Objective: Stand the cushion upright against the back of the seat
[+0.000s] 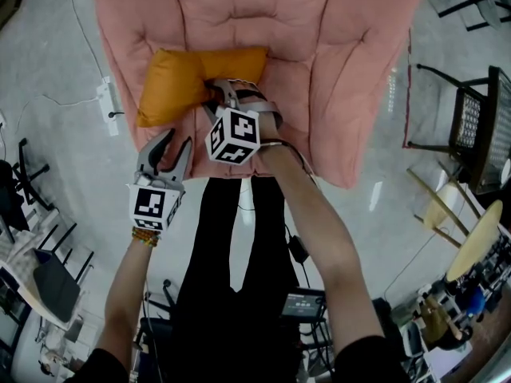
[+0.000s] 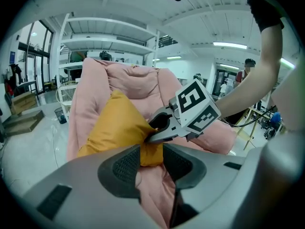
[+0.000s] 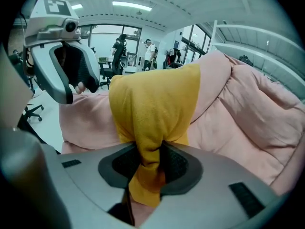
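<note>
An orange cushion (image 1: 184,82) lies on the seat of a pink padded armchair (image 1: 335,70), near its front left. My right gripper (image 1: 215,92) is shut on the cushion's right-hand corner. In the right gripper view the orange fabric (image 3: 157,104) is bunched and pinched between the pads of the right gripper (image 3: 151,163). My left gripper (image 1: 177,142) hangs in front of the seat edge, open and holding nothing. In the left gripper view the cushion (image 2: 116,123) sits beyond the jaws of the left gripper (image 2: 152,163), apart from them.
A black mesh chair (image 1: 471,126) and a round wooden table (image 1: 479,242) stand to the right. A white power strip (image 1: 106,98) with its cable lies on the floor left of the armchair. Dark office chairs (image 1: 32,214) crowd the left. White shelving (image 2: 109,37) rises behind the armchair.
</note>
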